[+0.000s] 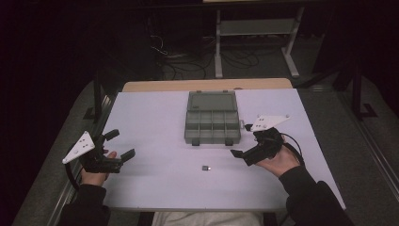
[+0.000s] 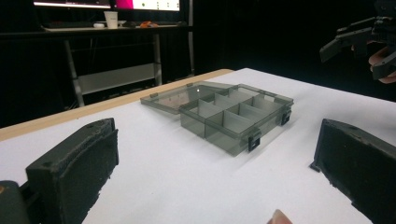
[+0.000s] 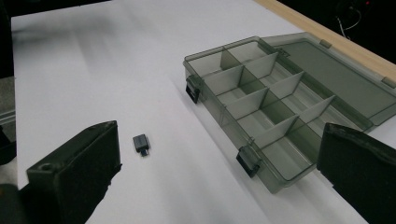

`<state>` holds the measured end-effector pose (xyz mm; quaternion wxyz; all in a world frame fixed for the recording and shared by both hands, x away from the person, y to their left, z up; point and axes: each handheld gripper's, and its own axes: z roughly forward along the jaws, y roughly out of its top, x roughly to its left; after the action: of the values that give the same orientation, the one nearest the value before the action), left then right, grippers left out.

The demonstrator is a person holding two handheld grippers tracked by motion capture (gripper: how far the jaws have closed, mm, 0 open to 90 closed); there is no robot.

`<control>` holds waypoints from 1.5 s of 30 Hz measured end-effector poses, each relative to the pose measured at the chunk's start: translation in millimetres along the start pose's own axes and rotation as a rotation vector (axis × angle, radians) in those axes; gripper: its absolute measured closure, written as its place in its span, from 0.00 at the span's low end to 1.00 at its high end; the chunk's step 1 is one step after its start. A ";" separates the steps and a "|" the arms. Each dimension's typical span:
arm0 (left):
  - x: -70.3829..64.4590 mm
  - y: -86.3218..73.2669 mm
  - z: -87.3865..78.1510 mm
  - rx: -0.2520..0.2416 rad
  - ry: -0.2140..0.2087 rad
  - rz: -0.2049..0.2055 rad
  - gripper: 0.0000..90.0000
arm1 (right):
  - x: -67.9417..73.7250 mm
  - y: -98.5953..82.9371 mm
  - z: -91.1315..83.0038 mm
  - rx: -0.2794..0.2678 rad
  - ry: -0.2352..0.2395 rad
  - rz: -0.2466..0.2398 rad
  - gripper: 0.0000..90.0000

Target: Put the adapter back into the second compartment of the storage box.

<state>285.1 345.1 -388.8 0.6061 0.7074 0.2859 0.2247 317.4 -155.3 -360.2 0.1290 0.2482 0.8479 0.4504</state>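
1. Plainly, the work in hand is the small dark adapter (image 1: 206,167), which lies alone on the white table (image 1: 155,117), in front of the open compartment box (image 1: 212,123) and well apart from it.
2. In the right gripper view the adapter (image 3: 140,143) shows as a short blocky body with a narrower plug end; it looks like hard plastic, so I judge it stiff, very light and not fragile.
3. Being low and small, it will likely skid on the smooth table if nudged from one side, so both fingers should close on it evenly.
4. The best hold, in my judgement, is across its two longer flat sides at mid-body, with the padded fingers coming straight down, not at the thin plug end.
5. The right gripper (image 1: 245,155) is nearest, hovering just to the adapter's right; its fingers (image 3: 77,163) stand wide apart with nothing between them.
6. The left gripper (image 1: 120,146) hangs over the table's left edge, well apart from the adapter; its fingers (image 2: 74,168) are also spread and empty.
7. The box (image 3: 261,107) has thin translucent walls and dividers; its compartments look empty, and its lid lies flat behind.
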 end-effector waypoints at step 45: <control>0.3 0.0 -0.3 0.000 0.002 0.008 0.00 | 34.3 11.8 64.9 0.174 0.154 -0.109 0.00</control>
<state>285.1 345.5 -388.7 0.6048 0.7085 0.2837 0.2276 320.8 -85.9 -386.7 0.0655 0.1768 0.9034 0.3852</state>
